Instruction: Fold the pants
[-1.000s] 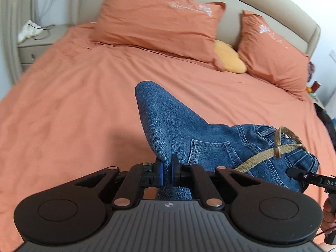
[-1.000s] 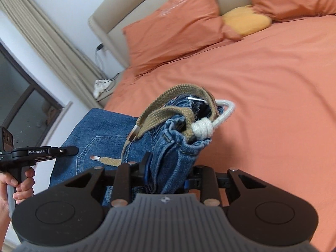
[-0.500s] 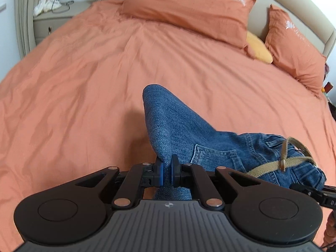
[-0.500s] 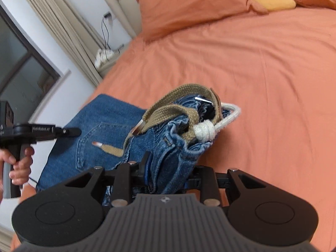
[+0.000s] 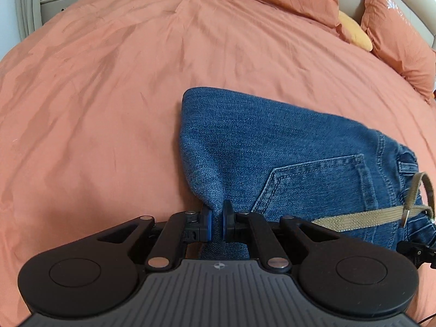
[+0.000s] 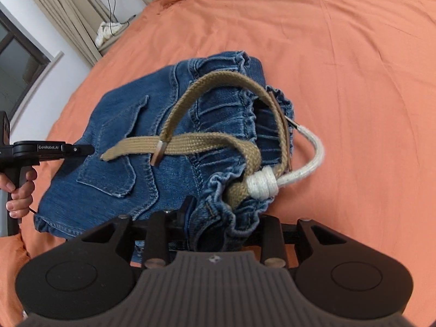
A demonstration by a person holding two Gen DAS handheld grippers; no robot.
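Jeans [image 5: 286,150] are down on the orange bedspread [image 5: 109,95] in front of us, already doubled into a thick bundle, back pocket up, the bed's pillows well beyond. Our left gripper [image 5: 215,222] has its jaws nearly closed, pinching a gathered ridge of denim at the folded edge. Our right gripper [image 6: 218,218] has the bunched elastic waistband between its jaws; they stand moderately apart and have just been opening a little, and we cannot tell whether the pads still press on the denim.

Now, the worries. The tan webbing belt [image 6: 190,144] loops loose across the top, and the white cord [image 6: 308,160] with its knot sticks out sideways onto the bedspread. If we let go and pull back carelessly, a finger could snag the belt loop and drag the layers apart. The waistband is puffy, so we judge it may spring open once released. And the left pinch is bunching cloth, which could leave a wrinkle in the fold.
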